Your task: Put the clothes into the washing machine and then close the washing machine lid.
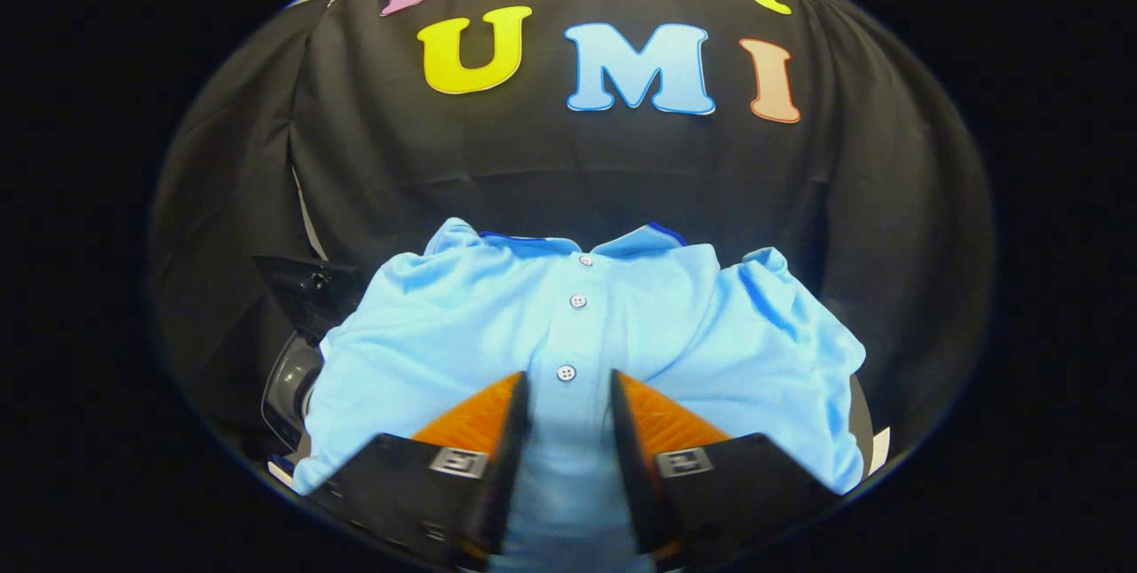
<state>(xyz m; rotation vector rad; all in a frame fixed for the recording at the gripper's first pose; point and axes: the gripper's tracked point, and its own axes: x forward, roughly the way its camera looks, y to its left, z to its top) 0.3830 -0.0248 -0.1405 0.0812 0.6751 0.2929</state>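
Here the gripper (568, 386) stands partly open over the light-blue polo shirt (497, 306), straddling its button placket (nothing pinched yet), probably to grasp there

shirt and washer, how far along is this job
Nothing looks done yet: the light blue shirt lies spread out, collar away from the gripper. In hand: the fingers are parted over its button placket, one button just ahead of them; whether they press the cloth is unclear. Left: gripping the shirt, getting it into the dark machine beside it, then closing the lid.
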